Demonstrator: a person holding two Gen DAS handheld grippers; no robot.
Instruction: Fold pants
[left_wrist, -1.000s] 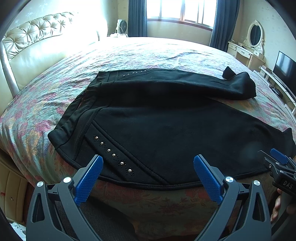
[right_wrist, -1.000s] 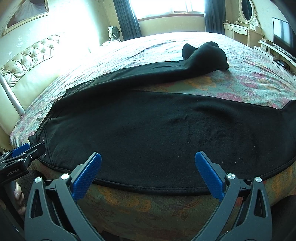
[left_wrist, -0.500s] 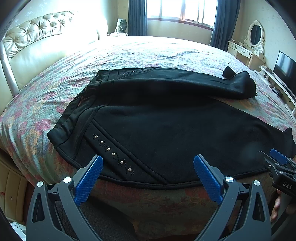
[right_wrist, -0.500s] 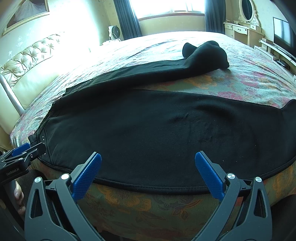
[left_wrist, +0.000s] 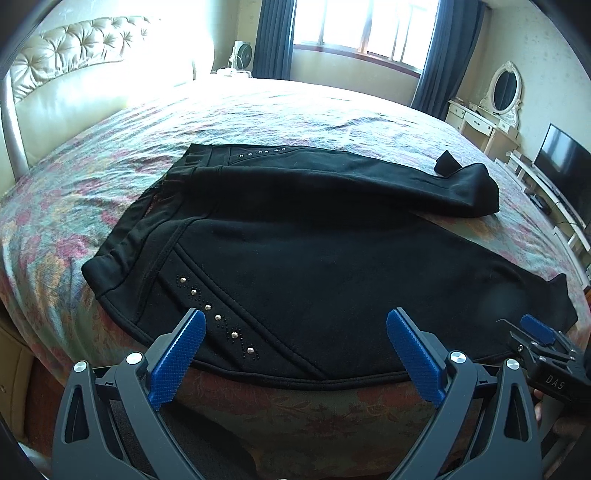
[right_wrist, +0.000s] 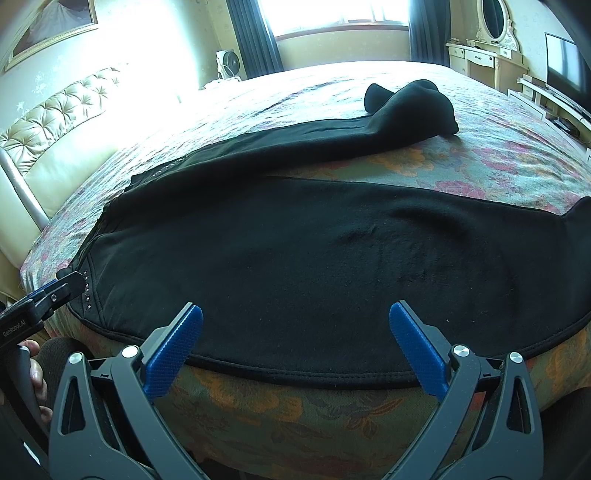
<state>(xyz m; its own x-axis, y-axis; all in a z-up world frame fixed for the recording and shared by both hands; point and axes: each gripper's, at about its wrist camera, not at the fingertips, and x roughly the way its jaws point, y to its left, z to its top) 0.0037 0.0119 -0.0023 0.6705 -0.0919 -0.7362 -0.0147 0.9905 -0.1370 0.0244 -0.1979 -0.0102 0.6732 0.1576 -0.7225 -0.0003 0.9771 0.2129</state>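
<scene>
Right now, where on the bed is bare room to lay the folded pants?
Free: the bedspread between the pants and the headboard, plus the wedge between the two legs. Crowded: the near edge, under the near leg, both grippers open there.

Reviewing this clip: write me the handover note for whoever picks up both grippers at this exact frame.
Left gripper: open, empty, at the near bed edge by the studded waist end.
Right gripper: open, empty, at the same edge over the near leg.
Pants: spread flat on the bed, waist toward the headboard side, legs apart, far leg's cuff bunched up.
Done: pants laid out; no fold visible.
Left: probably straighten the far cuff, lay one leg on the other, then fold lengthwise.
</scene>
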